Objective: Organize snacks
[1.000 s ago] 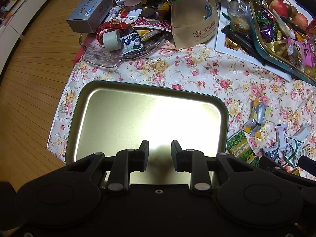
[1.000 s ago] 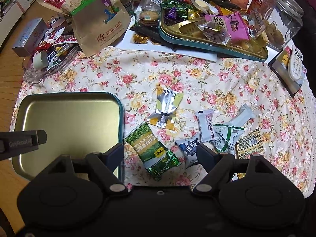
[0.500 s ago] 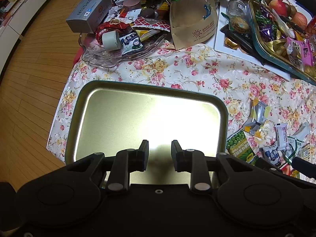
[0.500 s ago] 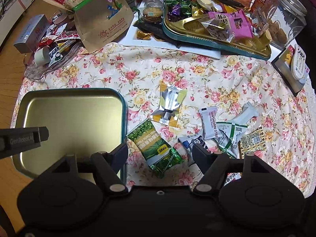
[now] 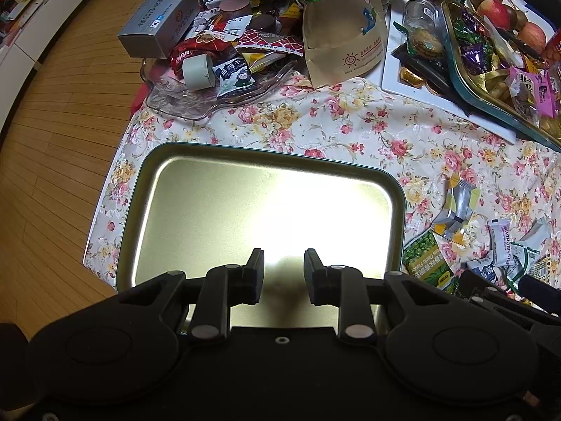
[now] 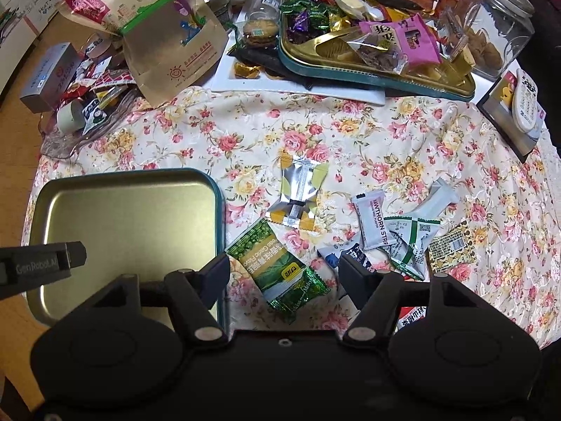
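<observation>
An empty gold tray (image 5: 217, 207) with a teal rim lies on the floral cloth; it also shows in the right wrist view (image 6: 115, 217). My left gripper (image 5: 283, 263) hovers over its near end, jaws a little apart and empty. My right gripper (image 6: 284, 273) is open wide and empty, low over a green pea snack packet (image 6: 280, 263), which sits between its fingers. Right of it lie a silver-yellow packet (image 6: 298, 193), a white hawthorn strip packet (image 6: 373, 224), a green-striped packet (image 6: 408, 242) and a gold packet (image 6: 450, 251).
At the back stand a full teal tray of sweets (image 6: 368, 52), a brown paper bag (image 6: 168, 38), a glass dish of snacks (image 5: 210, 73), a grey box (image 5: 157, 21) and a clear jar (image 6: 498, 21). The table edge and wood floor (image 5: 52, 140) are left.
My right gripper has moved forward and lower over the green pea packet, its fingers now either side of it. My left gripper has barely moved.
</observation>
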Tool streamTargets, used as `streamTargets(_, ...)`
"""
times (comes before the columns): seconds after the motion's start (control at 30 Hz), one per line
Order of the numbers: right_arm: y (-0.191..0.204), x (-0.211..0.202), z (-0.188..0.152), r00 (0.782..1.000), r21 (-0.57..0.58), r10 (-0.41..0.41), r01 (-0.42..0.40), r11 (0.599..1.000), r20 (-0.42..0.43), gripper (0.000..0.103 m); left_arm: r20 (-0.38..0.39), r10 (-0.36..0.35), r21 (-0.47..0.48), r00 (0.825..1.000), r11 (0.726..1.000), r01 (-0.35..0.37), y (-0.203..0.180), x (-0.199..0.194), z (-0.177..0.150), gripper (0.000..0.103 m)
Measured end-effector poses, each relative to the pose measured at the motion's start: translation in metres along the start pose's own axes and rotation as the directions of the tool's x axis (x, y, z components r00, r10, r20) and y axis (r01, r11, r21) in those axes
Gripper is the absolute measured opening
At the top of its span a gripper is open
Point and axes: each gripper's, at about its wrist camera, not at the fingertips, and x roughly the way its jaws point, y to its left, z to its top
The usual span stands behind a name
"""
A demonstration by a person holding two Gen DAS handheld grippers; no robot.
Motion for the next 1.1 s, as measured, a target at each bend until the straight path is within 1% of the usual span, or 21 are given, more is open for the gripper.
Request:
streamTargets(0.13, 0.0, -0.003, -0.002, 0.998, 0.017, -0.047, 0.047, 0.999, 0.051, 0.071, 0.001, 0.0, 0.001, 1.0, 1.0, 0.0, 0.0, 0.0, 0.0, 0.036)
streamTargets(0.23, 0.0, -0.006, -0.002, 0.997, 0.002, -0.023, 0.023, 1.0, 0.067, 0.071, 0.0, 0.0, 0.001, 1.0, 1.0, 0.0, 0.0, 0.0, 0.0, 0.036)
streamTargets(0.4, 0.007, -0.008, -0.001, 0.997, -0.042, 0.032, -0.03, 0.999, 0.068, 0.072, 0.0, 0.0, -0.001, 1.0, 1.0, 0.0, 0.0, 0.0, 0.0, 0.036)
streamTargets(0.43, 0.008, -0.008, 0.0, 0.997, -0.05, 0.043, -0.04, 0.998, 0.062, 0.073, 0.0, 0.0, -0.003, 1.0, 1.0, 0.0, 0.0, 0.0, 0.0, 0.036)
streamTargets(0.47, 0.009, -0.007, 0.001, 0.997, -0.068, 0.057, -0.054, 0.996, 0.047, 0.075, 0.0, 0.0, -0.004, 1.0, 1.0, 0.0, 0.0, 0.0, 0.0, 0.036)
streamTargets(0.53, 0.013, -0.005, 0.001, 0.997, -0.102, 0.081, -0.079, 0.992, 0.017, 0.075, 0.0, -0.001, -0.005, 1.0, 1.0, 0.001, -0.001, 0.0, 0.0, 0.036)
streamTargets(0.63, 0.015, -0.003, -0.003, 0.998, -0.105, 0.051, -0.048, 0.993, 0.026, 0.075, 0.0, -0.002, -0.004, 1.0, 1.0, 0.002, -0.004, 0.0, 0.001, 0.036)
streamTargets(0.67, 0.014, -0.001, -0.003, 0.998, -0.112, 0.054, -0.052, 0.992, 0.019, 0.075, 0.0, -0.003, -0.002, 1.0, 1.0, 0.003, -0.005, 0.0, 0.001, 0.036)
streamTargets(0.77, 0.003, 0.004, -0.001, 0.995, -0.067, 0.097, -0.098, 0.993, -0.018, 0.074, -0.001, -0.003, 0.011, 1.0, 1.0, 0.003, -0.012, 0.001, 0.001, 0.036)
streamTargets(0.83, -0.006, 0.009, 0.002, 0.993, -0.027, 0.108, -0.109, 0.994, -0.041, 0.074, -0.002, -0.005, 0.028, 1.0, 1.0, 0.006, -0.018, 0.001, 0.0, 0.036)
streamTargets(0.9, -0.018, 0.013, 0.004, 0.993, 0.004, 0.108, -0.108, 0.994, -0.055, 0.069, -0.003, -0.009, 0.045, 1.0, 0.999, 0.009, -0.025, 0.001, -0.001, 0.036)
streamTargets(1.03, -0.049, 0.022, 0.008, 0.991, 0.084, 0.102, -0.094, 0.992, -0.088, 0.066, -0.004, -0.024, 0.066, 1.0, 0.998, 0.024, -0.039, 0.0, 0.0, 0.036)
streamTargets(1.07, -0.06, 0.024, 0.009, 0.99, 0.12, 0.102, -0.09, 0.989, -0.094, 0.06, -0.004, -0.03, 0.071, 1.0, 0.997, 0.03, -0.042, 0.0, 0.0, 0.036)
streamTargets(1.1, -0.072, 0.026, 0.009, 0.99, 0.16, 0.098, -0.082, 0.984, -0.097, 0.057, -0.004, -0.038, 0.076, 0.999, 0.996, 0.038, -0.046, 0.0, 0.0, 0.036)
